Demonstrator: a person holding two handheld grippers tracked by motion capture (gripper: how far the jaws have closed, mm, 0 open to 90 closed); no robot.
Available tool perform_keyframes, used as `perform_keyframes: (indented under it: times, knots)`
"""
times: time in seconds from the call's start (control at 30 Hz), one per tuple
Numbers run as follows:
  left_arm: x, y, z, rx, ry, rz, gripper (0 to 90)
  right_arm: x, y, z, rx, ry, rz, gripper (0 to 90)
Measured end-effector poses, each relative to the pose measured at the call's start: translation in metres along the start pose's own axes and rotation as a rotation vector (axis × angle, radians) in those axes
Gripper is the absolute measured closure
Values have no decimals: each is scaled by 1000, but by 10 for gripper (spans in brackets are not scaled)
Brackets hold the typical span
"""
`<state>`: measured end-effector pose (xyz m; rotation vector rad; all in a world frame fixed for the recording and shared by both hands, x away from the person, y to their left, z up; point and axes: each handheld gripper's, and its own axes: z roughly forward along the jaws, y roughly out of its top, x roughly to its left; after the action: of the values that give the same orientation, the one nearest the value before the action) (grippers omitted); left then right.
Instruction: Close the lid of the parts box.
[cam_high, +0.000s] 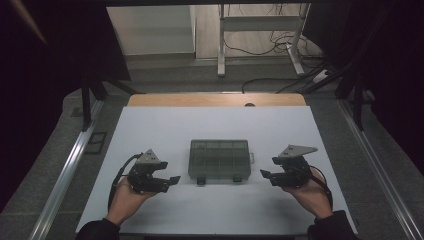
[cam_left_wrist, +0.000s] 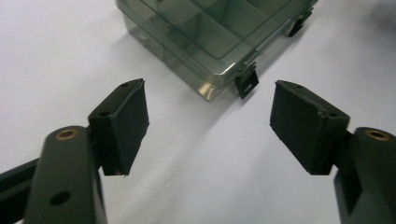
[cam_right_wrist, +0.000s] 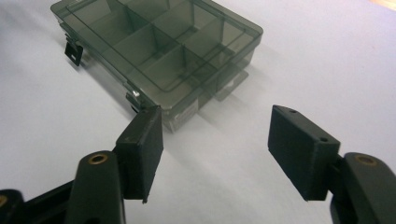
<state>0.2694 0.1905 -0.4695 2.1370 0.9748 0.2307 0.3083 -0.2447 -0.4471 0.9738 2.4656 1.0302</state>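
1. Box (cam_high: 219, 159) sits lid down at table (cam_high: 150, 125) centre, both front latches (cam_left_wrist: 246, 83) facing me.
2. Left gripper (cam_high: 169, 179) and right gripper (cam_high: 266, 174) both gape, nothing between the pads.
3. From the left gripper the box lies at 2 o'clock, just beside; from the right, at 10 o'clock.
4. My judgement: approach level, one gripper per latch, and steady the box so it doesn't skid.

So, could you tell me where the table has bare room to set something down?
Bare sheet lies behind the compartment box, toward the wooden edge, and along the near edge. It is tight between the box and the left gripper and the right gripper.
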Motion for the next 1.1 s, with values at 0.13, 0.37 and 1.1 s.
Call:
perform_keyframes:
  times: [0.13, 0.37, 1.1]
  knots:
    - [3, -5, -9, -11, 28, -9, 229, -1, -6, -7, -7, -3, 12, 324]
    - [8, -14, -20, -20, 48, -26, 178, -4, -17, -20, -27, -21, 35, 280]
    - [13, -47, -44, -46, 93, -90, 48, -6, -51, -49, -63, -78, 131, 167]
